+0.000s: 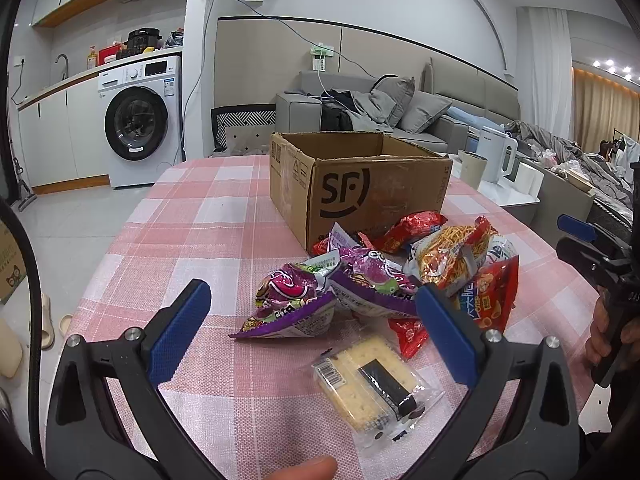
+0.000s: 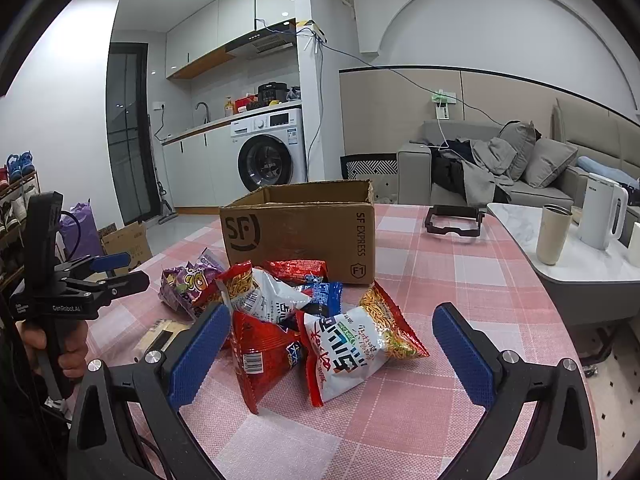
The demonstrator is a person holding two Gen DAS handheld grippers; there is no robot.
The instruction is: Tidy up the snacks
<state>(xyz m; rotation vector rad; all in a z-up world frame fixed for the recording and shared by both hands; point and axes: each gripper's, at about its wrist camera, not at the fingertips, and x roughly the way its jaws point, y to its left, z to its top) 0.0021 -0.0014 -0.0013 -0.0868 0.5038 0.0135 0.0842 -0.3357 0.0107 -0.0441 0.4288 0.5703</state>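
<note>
Both tongs stand open and empty. The snack pile (image 2: pixel 304 320) lies on the checked table (image 2: pixel 460 280) against the near wall of the open cardboard box (image 2: pixel 304 236). From the right gripper (image 2: pixel 328 356) the noodle packet (image 2: pixel 352 348) lies at 12 o'clock, long axis running 1 to 7. The left gripper (image 1: pixel 316 332) faces the purple packets (image 1: pixel 296 304) at 12; the cracker pack (image 1: pixel 372 384) lies between its jaws. Neighbouring packets crowd either grasp.

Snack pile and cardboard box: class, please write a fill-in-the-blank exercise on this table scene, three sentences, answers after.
1. The cardboard box stands with its top ____.
2. Both the left gripper and the right gripper are ____.
3. The cracker packet lies nearest the ____ gripper.

Missing words: open; open; left
</note>
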